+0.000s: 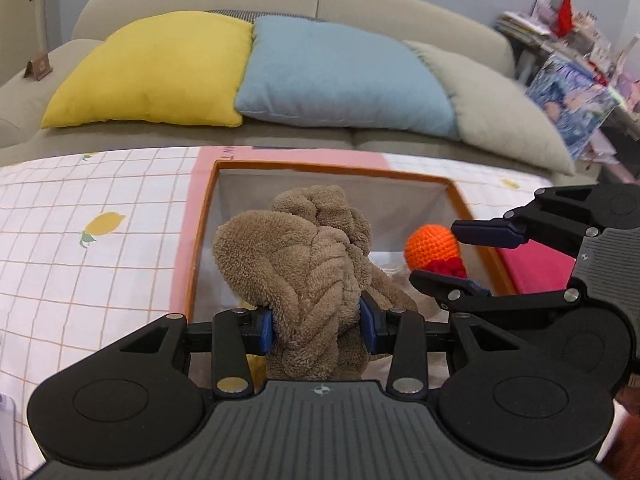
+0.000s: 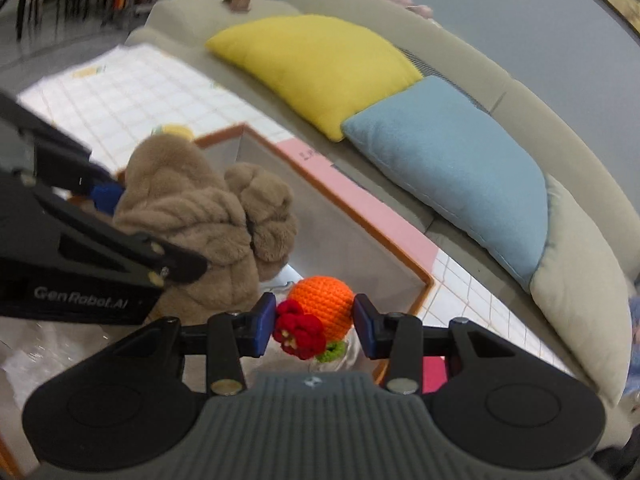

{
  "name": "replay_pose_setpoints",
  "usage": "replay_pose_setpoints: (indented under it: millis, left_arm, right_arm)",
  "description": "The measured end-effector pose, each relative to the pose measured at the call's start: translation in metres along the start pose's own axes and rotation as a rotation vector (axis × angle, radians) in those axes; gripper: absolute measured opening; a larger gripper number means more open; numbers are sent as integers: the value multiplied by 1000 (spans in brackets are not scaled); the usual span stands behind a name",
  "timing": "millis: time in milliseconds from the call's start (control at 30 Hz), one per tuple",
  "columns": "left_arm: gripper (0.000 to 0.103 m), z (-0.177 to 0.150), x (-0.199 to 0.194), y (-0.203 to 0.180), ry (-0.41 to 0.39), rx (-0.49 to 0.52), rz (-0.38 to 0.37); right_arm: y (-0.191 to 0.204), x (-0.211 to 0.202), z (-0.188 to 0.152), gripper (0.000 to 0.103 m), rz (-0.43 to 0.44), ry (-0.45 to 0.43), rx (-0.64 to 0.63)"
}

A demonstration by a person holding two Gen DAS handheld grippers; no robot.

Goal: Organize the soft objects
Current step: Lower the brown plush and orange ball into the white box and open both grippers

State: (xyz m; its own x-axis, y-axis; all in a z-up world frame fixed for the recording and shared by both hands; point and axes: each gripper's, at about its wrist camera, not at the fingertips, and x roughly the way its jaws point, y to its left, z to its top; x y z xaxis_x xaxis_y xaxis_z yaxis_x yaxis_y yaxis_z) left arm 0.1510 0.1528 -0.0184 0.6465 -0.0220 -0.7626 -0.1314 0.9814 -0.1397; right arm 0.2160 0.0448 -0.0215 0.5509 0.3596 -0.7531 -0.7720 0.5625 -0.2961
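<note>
1. Landmark: orange-rimmed box (image 1: 452, 188), open top, pale lining; it sits on a checked lemon-print cloth (image 1: 92, 216) in front of a beige sofa (image 1: 400, 4).
2. Left gripper (image 1: 316, 320): pads clamped on a brown plush toy (image 1: 304, 256); the toy hangs over the box's near-left part, above its rim.
3. Right gripper (image 2: 314, 322): pads pressed on an orange crochet ball (image 2: 326, 304) bearing a red flower (image 2: 298, 330); held over the box's right side.
4. Behind the box on the sofa: yellow cushion (image 1: 156, 72), blue cushion (image 1: 340, 76), grey cushion (image 1: 496, 108).
</note>
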Motion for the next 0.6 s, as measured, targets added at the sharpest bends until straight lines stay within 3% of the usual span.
replay_pose_setpoints:
  millis: [333,600]
  left_arm:
    - [49,-3,28,-8,50,81,57]
    - [62,-3,25,-8,46,79,46]
  right_arm:
    - [25,30,-3,42,-29,61,-240]
    - [21,38,-6,43,-17,102,-244]
